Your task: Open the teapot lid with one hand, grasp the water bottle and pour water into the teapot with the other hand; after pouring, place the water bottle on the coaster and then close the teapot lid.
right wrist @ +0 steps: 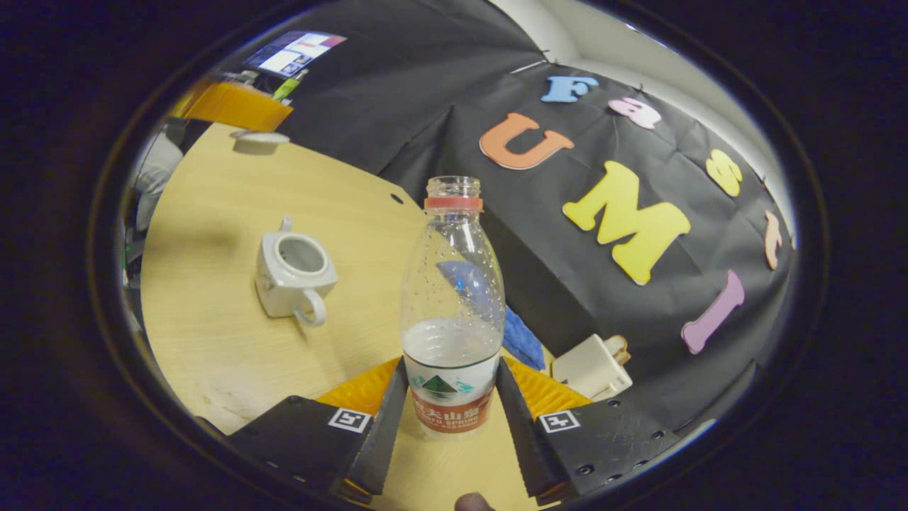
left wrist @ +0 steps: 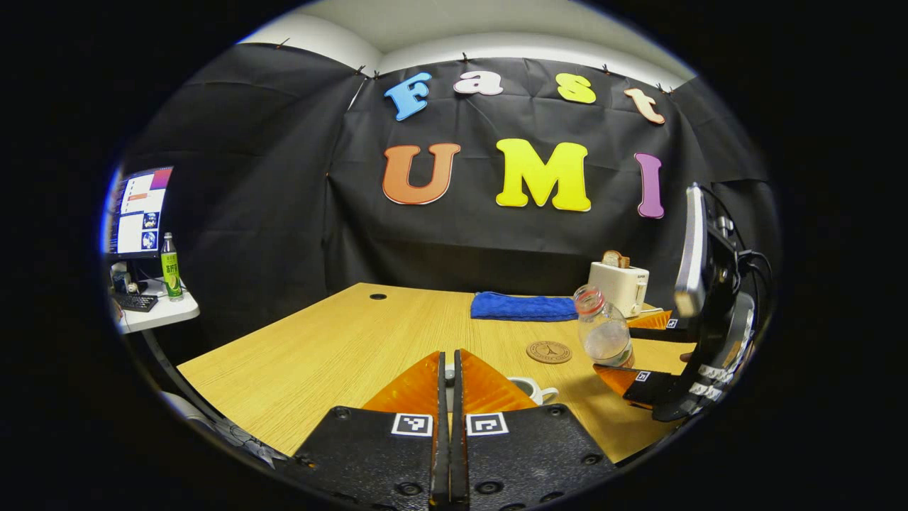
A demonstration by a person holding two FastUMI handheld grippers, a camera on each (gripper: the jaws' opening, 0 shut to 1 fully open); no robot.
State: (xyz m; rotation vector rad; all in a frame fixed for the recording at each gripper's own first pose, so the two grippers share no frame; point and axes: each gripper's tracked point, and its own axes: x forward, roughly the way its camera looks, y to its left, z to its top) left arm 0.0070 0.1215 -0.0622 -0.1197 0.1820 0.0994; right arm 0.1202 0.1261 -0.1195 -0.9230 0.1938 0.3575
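Observation:
A white teapot (right wrist: 294, 273) stands on the wooden table (right wrist: 213, 341) with its top uncovered; its handle side (left wrist: 533, 389) peeks out behind my left fingers. My left gripper (left wrist: 448, 362) is shut on the knob of the teapot lid (right wrist: 259, 140), holding it raised off to the side of the pot. My right gripper (right wrist: 452, 369) is shut on the lower body of a clear, uncapped water bottle (right wrist: 452, 312), partly filled. In the left gripper view the bottle (left wrist: 603, 330) leans slightly left, close to the round cork coaster (left wrist: 548, 351).
A folded blue cloth (left wrist: 523, 306) and a white toaster (left wrist: 619, 284) holding a slice of bread sit at the back of the table. A side desk (left wrist: 152, 312) with a monitor and a green bottle stands far left.

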